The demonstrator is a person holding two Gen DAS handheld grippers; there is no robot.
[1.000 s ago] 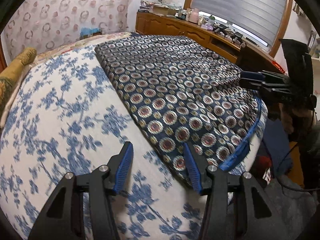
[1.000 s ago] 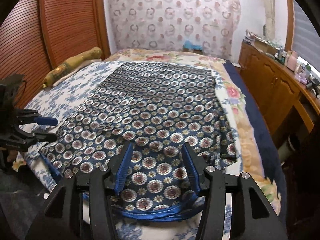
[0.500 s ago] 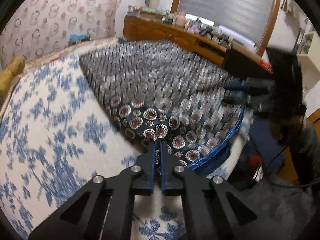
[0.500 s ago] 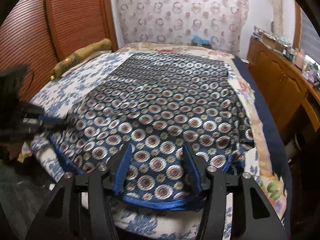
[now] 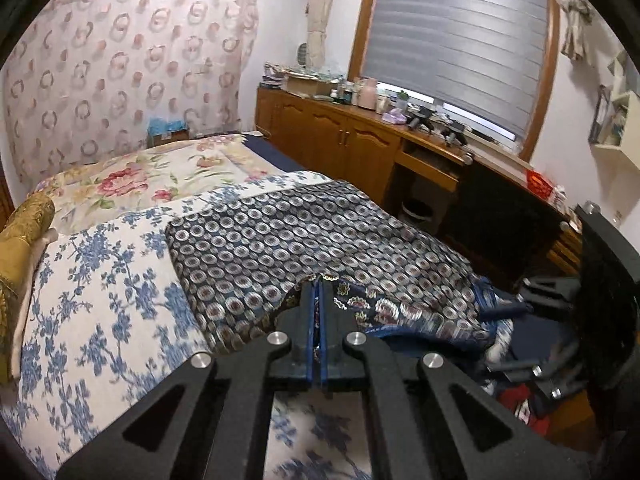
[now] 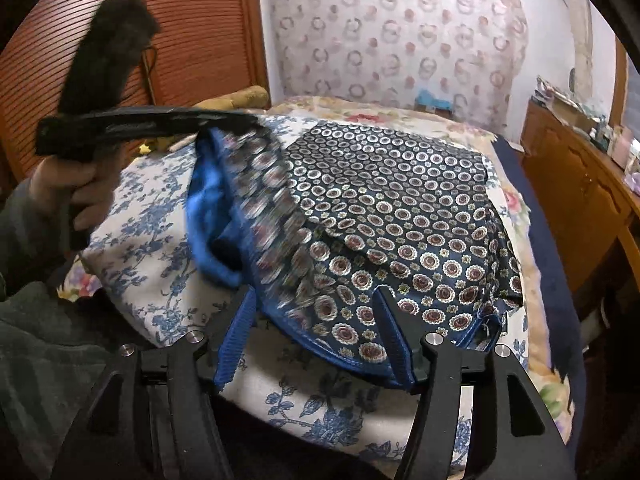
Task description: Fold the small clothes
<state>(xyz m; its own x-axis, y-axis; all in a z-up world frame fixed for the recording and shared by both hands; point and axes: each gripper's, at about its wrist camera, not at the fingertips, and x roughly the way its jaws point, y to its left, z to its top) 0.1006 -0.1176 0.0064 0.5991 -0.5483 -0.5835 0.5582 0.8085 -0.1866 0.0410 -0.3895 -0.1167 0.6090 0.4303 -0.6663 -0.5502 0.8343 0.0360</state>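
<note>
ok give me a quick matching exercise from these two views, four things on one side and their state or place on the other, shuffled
Things:
1. left gripper
2. right gripper
3. patterned cloth
4. gold bolster

States or places:
A. open, fingers either side of the cloth's near hem
B. at the edge of the bed, off the cloth
C. shut on a lifted corner
D. spread on the bed, one corner raised, blue lining showing

Pairs: 1-C, 2-A, 3-D, 4-B
</note>
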